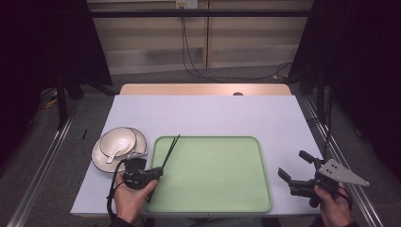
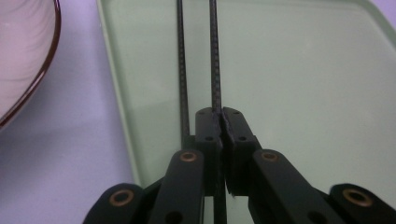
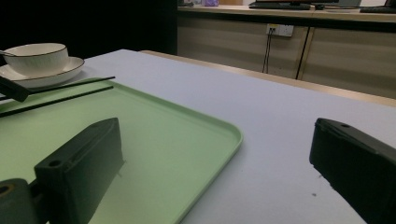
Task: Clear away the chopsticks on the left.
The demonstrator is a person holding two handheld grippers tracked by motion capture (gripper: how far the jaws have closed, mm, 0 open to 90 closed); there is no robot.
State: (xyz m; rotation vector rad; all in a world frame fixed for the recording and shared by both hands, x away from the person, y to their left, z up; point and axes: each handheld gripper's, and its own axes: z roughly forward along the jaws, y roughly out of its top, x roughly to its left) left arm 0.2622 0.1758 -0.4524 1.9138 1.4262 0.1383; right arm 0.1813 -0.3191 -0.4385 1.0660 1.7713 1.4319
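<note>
Chopsticks [image 2: 214,56] over the green tray [image 1: 236,189], one pinched between left gripper [image 2: 222,122] jaws; right gripper [image 1: 295,168] jaws spread, empty.

Left gripper [image 1: 158,171] low at the near left, jaws pinched tight together — right gripper [image 1: 294,168] out at the near right, jaws spread wide.

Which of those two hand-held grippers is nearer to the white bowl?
The left. The left hand-held gripper sits just beside the bowl at the green tray's left edge, shut on chopsticks. The right hand-held gripper is open, past the tray's far side.
</note>
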